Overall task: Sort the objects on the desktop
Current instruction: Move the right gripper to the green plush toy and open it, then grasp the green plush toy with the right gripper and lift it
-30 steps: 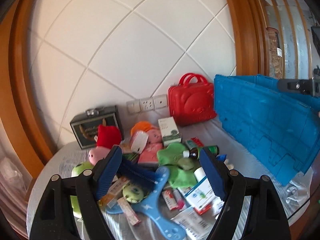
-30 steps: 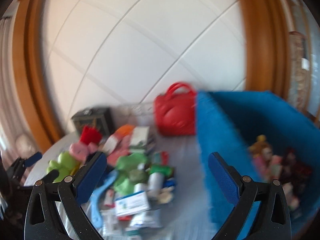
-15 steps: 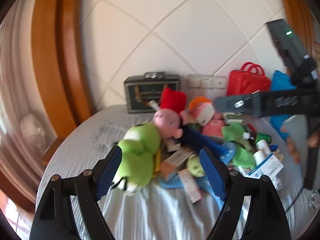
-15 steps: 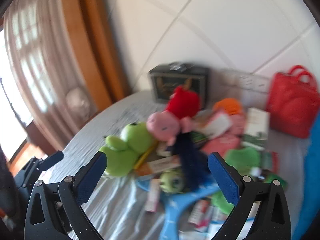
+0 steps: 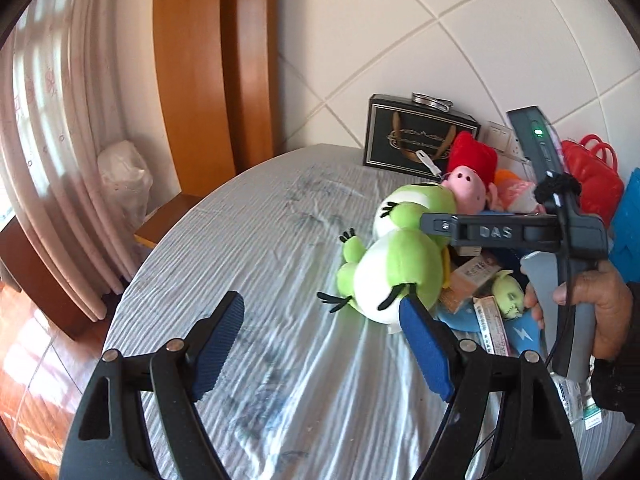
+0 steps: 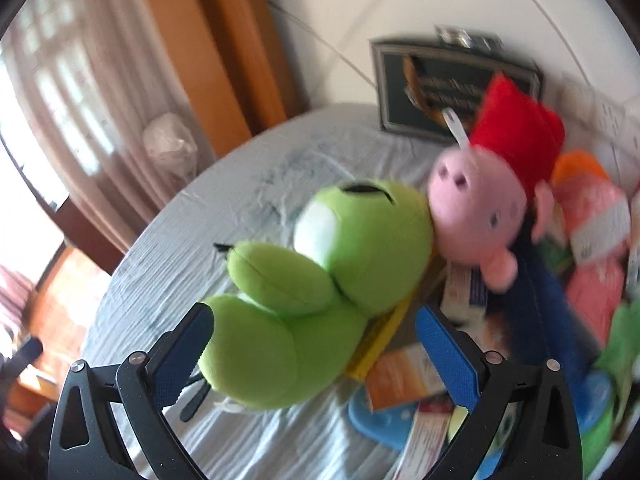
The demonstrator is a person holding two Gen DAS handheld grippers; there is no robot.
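A green plush toy (image 6: pixel 320 280) lies on the striped tablecloth at the left edge of a heap of objects; it also shows in the left wrist view (image 5: pixel 396 268). A pink pig plush with a red body (image 6: pixel 480 216) leans against it. My right gripper (image 6: pixel 312 340) is open, its jaws on either side of the green plush's lower end without closing on it. The right gripper's body (image 5: pixel 516 232) crosses over the heap in the left wrist view. My left gripper (image 5: pixel 324 336) is open and empty above bare cloth, left of the plush.
A dark box (image 5: pixel 416 140) stands against the tiled wall. A red case (image 5: pixel 592 176) and a blue crate edge (image 5: pixel 628 224) are at the far right. Small cartons, a blue plastic piece (image 6: pixel 396 412) and other plush toys lie in the heap. The table edge (image 5: pixel 132 276) curves at the left.
Both grippers have swung left and moved closer to the table. The right gripper has come down around the green plush; the blue crate has slid almost out of view.
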